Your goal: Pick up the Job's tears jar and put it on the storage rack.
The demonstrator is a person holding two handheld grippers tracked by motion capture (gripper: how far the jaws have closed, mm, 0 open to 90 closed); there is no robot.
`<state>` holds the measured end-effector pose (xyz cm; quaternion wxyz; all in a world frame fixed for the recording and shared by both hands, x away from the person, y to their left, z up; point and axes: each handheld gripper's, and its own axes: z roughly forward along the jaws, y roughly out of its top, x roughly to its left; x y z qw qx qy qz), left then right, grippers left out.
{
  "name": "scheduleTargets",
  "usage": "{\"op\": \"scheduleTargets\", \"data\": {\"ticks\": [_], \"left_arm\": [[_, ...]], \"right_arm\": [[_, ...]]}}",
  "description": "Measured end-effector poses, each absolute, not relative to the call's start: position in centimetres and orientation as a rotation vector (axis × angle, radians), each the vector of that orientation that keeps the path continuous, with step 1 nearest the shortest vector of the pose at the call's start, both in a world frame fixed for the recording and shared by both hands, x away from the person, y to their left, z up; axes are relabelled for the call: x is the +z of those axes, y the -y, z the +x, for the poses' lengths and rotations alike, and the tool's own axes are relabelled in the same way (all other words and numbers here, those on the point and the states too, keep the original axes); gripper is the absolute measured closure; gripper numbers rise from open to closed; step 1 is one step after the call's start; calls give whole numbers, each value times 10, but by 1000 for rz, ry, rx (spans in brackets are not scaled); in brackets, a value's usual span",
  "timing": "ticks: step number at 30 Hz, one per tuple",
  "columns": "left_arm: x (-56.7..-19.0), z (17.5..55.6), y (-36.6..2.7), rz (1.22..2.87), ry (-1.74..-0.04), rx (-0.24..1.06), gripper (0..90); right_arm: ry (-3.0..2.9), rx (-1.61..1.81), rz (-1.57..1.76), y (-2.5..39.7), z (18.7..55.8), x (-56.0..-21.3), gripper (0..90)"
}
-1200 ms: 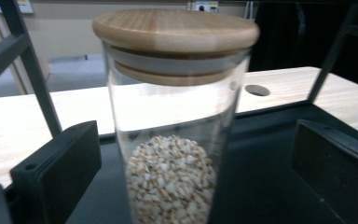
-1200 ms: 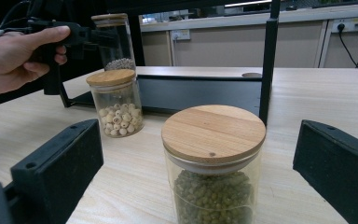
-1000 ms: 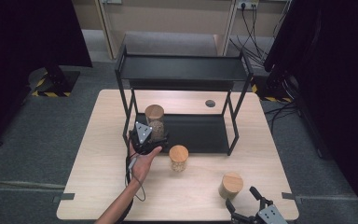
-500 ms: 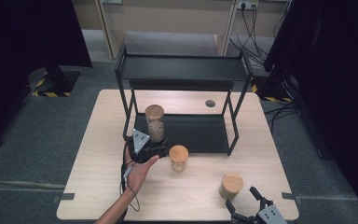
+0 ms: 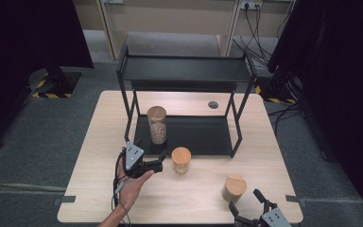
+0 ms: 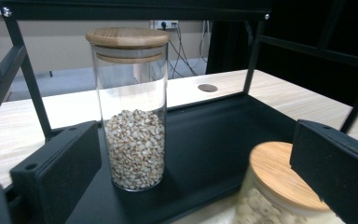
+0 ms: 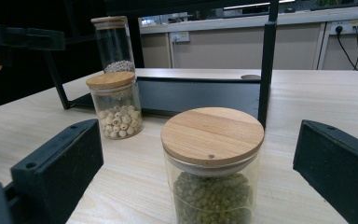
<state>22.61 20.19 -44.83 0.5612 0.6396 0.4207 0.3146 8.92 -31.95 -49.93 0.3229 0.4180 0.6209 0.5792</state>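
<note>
step: left gripper (image 5: 159,158) hovering released beside shelf rack (image 5: 184,71), tall jar (image 6: 131,107) standing on its lower tray | right gripper (image 5: 248,201) released, facing green-bean jar (image 7: 212,163) | next, likely: closing on a jar

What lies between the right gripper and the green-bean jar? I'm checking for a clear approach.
Nothing: in the right gripper view, bare tabletop runs from the open right gripper to the green-bean jar.
</note>
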Motion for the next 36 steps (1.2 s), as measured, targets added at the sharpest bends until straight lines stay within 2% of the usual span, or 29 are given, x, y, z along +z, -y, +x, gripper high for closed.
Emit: {"op": "scheduleTargets", "data": {"ticks": [36], "left_arm": [[-473, 158, -218, 1513, -864, 657, 7]], "right_arm": [[-1626, 1519, 1097, 319, 89, -499, 17]]}}
